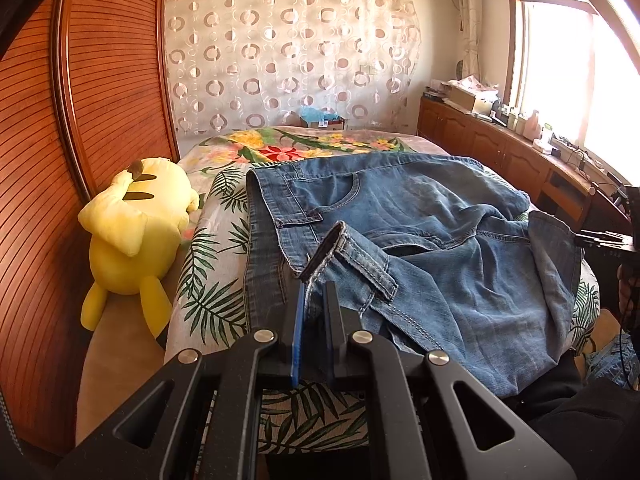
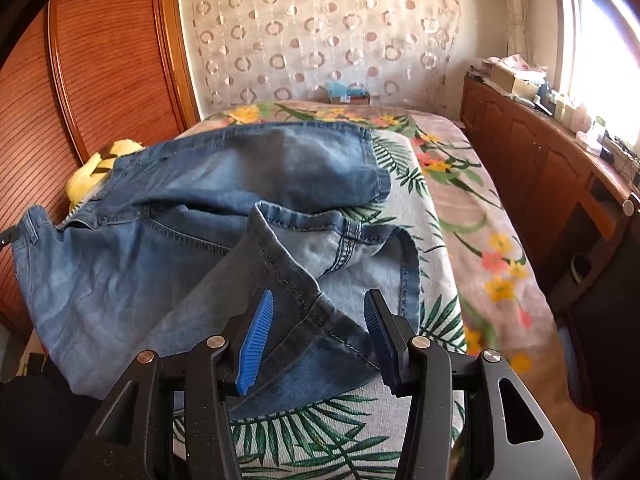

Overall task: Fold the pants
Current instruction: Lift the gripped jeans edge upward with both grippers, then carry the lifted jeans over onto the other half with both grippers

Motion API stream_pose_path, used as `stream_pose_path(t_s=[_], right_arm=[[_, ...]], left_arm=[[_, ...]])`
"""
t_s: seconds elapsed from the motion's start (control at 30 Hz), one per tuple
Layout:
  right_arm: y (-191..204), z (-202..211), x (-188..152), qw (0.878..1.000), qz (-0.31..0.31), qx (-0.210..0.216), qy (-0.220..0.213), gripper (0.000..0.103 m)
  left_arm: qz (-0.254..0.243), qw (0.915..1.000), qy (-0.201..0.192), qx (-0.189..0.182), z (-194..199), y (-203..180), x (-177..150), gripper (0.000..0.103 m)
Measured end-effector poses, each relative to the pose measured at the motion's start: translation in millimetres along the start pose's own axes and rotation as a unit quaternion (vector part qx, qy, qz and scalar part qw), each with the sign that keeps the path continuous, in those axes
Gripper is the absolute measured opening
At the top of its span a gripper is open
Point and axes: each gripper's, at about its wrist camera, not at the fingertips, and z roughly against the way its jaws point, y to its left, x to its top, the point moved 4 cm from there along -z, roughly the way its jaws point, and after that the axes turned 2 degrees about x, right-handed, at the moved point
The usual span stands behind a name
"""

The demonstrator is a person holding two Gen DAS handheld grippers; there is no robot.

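Blue denim pants [image 1: 420,216] lie crumpled across the bed. In the left wrist view my left gripper [image 1: 316,286] is shut on a corner of the waistband [image 1: 340,248], which stands up from the narrow gap between the fingers. In the right wrist view my right gripper [image 2: 320,296] is open; a pant-leg hem [image 2: 316,312] lies loose between the blue pads [image 2: 256,340], which do not touch it. The rest of the pants [image 2: 180,200] stretches away to the left and far side. The left gripper's tip shows at that view's left edge, on the waistband.
The bed [image 1: 216,248] has a leaf and flower cover. A yellow plush toy [image 1: 136,232] lies at its left edge against a wooden wardrobe [image 1: 80,120]. A low wooden cabinet [image 2: 540,160] with clutter runs under the window on the right. A person's hand [image 1: 626,296] shows at the right edge.
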Motion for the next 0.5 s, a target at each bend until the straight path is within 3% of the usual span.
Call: stream_pose_path(t_s=[0.13, 0.17, 0.2, 0.3, 0.5], right_arm=[[-5.7, -14.7, 2.0, 1.000, 0.000, 0.004, 0.024, 0.047], [-6.3, -14.6, 1.1, 1.000, 0.002, 0.001, 0.027, 0.036], [-5.9, -14.8, -0.3, 1.000, 0.008, 0.000, 0.030, 0.015], [-8.2, -5.6, 3.4, 1.000, 0.017, -0.002, 0.016, 0.011], [-24.0, 51.2, 38.2, 0.996, -0.002, -0.027, -0.081, 0.011]], left_arm=[[0.001, 1.0000, 0.002, 0.000, -1.1, 1.1, -1.1, 0.009], [0.002, 1.0000, 0.003, 0.000, -1.4, 2.7, -1.9, 0.009], [0.003, 1.0000, 0.002, 0.001, -1.4, 3.7, -2.3, 0.009], [0.005, 1.0000, -0.008, -0.001, 3.0, 3.3, 0.0, 0.009], [0.005, 0.9992, -0.037, 0.009, 18.8, 4.6, 17.1, 0.009]])
